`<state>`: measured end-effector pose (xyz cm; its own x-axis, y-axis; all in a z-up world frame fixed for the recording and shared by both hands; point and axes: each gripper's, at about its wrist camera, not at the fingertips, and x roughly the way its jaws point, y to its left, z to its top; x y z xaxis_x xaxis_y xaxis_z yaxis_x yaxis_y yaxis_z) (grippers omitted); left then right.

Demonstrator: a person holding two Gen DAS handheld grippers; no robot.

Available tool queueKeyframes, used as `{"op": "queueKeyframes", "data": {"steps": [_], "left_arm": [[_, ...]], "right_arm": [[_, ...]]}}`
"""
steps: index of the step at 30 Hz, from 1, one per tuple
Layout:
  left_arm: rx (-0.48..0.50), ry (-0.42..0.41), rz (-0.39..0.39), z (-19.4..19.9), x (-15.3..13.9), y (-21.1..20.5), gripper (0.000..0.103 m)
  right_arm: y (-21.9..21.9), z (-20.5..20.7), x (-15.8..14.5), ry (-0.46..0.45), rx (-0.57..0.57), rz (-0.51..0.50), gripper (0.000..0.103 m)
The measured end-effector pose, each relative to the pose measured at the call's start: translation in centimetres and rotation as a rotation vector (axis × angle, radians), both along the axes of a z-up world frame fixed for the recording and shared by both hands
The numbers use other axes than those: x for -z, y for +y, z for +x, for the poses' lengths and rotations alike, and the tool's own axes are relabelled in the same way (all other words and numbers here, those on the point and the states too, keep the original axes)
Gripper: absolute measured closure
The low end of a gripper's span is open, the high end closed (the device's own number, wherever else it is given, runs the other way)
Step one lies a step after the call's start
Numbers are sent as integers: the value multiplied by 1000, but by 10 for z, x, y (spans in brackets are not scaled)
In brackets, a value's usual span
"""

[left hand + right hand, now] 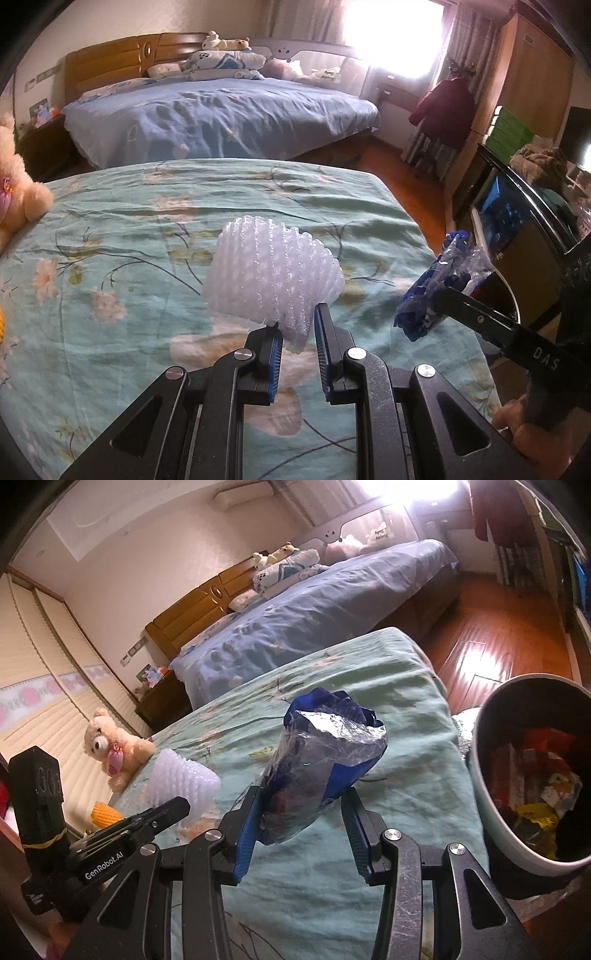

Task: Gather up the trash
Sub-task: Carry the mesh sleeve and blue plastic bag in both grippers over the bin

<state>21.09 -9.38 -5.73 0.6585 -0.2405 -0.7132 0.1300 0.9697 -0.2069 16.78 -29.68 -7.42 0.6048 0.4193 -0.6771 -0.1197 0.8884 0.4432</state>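
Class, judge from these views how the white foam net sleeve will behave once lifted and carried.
The white foam net sleeve probably weighs very little. Its open mesh likely squashes easily: the left gripper pinches only a corner. It may flop or slip free.

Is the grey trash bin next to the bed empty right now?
No, the round grey trash bin already holds a pile of red, orange and yellow wrappers, plainly seen from above in the right wrist view.
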Motion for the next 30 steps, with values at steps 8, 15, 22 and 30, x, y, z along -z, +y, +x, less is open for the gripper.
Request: {"op": "queueKeyframes", "data": {"steps": [8,15,22,30], "left_arm": [[43,-1,20,-7,-1,-20,87],[77,-3,31,-9,-3,-36,87],[109,-5,37,-8,-4,-51,87],[130,-6,38,-5,-3,-63,87]], "right_arm": [[-13,-11,-3,-10,15,1,58],[-28,-18,-8,-19,45,1,58],[-40,-24,-11,-26,66,-11,58],[-46,-28,-10,-22,70,-20,58]]}}
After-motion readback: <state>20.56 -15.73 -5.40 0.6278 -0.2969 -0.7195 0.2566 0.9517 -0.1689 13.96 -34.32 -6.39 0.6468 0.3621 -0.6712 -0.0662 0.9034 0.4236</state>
